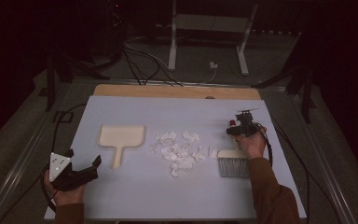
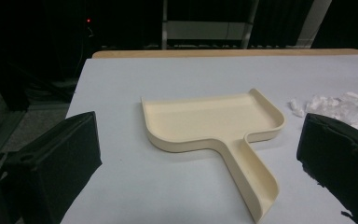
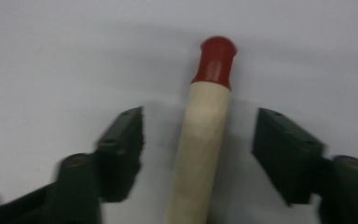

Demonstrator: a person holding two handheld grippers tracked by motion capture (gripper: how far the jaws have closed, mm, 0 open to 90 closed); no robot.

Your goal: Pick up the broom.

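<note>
We are poising our right gripper (image 3: 198, 144), half open, astride the cream wooden brush handle with a red tip (image 3: 205, 126) lying on the tabletop (image 3: 51, 56), pads not touching it, while our left gripper (image 2: 200, 158) is gaping wide and empty.

On the counter (image 1: 135, 196) the dustpan (image 1: 121, 138) lies at the left, its handle toward the person. The heap of paper scraps (image 1: 179, 151) lies in the middle. The brush (image 1: 233, 162) lies just right of the scraps.
</note>
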